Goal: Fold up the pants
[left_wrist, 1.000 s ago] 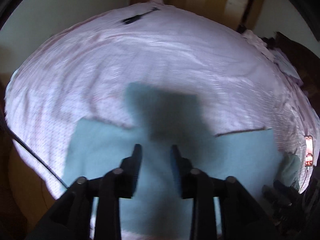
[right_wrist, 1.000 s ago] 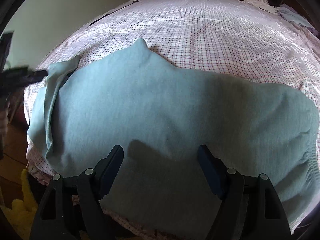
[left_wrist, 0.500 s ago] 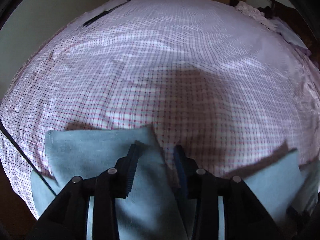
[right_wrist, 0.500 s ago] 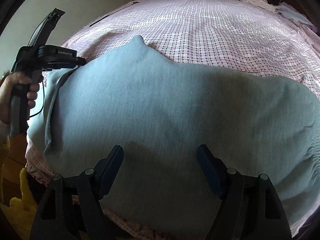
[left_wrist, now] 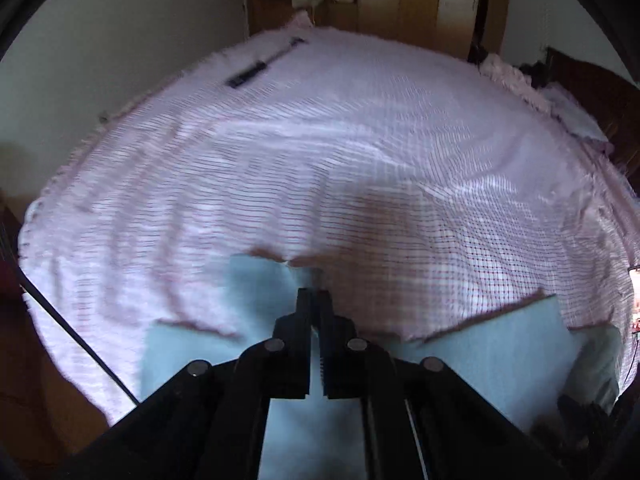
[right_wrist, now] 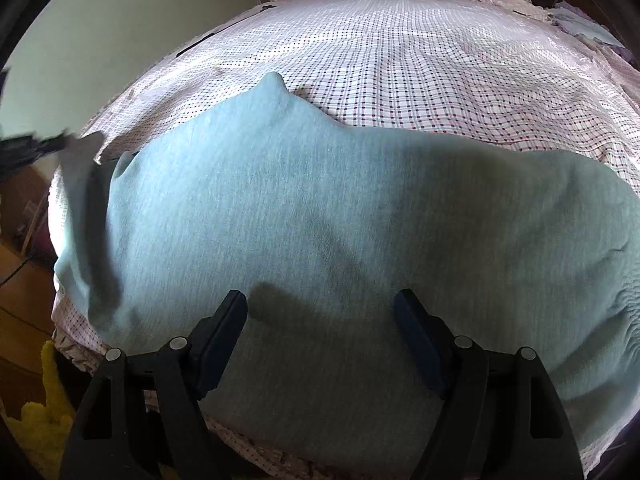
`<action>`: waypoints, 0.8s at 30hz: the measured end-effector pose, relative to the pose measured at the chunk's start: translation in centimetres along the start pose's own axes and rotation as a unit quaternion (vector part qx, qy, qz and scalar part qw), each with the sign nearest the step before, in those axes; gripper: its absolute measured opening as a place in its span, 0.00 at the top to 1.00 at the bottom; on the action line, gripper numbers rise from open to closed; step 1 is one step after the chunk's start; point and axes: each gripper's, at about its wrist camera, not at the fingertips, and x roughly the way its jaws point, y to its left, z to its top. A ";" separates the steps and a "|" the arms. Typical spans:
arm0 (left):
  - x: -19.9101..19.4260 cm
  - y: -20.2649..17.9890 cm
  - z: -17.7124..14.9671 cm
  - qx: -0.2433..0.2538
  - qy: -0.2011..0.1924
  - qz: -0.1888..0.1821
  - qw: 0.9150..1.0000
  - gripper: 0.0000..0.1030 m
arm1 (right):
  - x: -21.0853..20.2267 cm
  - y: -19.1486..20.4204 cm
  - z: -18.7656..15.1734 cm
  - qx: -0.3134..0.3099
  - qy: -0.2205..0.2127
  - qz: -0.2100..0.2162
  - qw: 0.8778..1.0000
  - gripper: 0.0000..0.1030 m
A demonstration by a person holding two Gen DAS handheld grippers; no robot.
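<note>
The light blue pants [right_wrist: 320,216] lie spread across the near part of a bed with a pink checked sheet [right_wrist: 420,64]. My left gripper [left_wrist: 316,294] is shut on an edge of the pants [left_wrist: 260,284] and holds that edge raised off the bed. In the right wrist view the lifted leg end [right_wrist: 84,200] stands up at the far left, blurred. My right gripper [right_wrist: 320,304] is open and empty just above the middle of the pants. The elastic waistband [right_wrist: 600,312] is at the right.
A black strap-like object [left_wrist: 260,68] lies on the far left corner of the bed. Wooden wardrobes [left_wrist: 420,0] stand behind the bed. Pillows and clothes [left_wrist: 560,100] sit at the far right. A yellow fluffy item [right_wrist: 44,412] lies on the floor at the near left.
My left gripper closed on the pants edge and lifted it. In the right wrist view the left end of the pants rose up. My right gripper stayed still and open.
</note>
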 end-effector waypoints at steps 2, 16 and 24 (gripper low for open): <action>-2.0 2.2 -0.9 -0.013 -0.012 0.013 1.000 0.97 | -0.1 0.1 -0.1 0.001 0.000 -0.001 1.000 0.30; -0.8 13.1 -11.9 -0.146 0.081 0.050 0.985 0.97 | 0.0 0.6 -0.1 -0.006 0.007 -0.018 1.000 0.30; 1.3 13.2 -12.6 -0.136 0.094 0.032 0.986 0.96 | -0.5 0.5 0.1 0.003 0.010 -0.013 1.000 0.31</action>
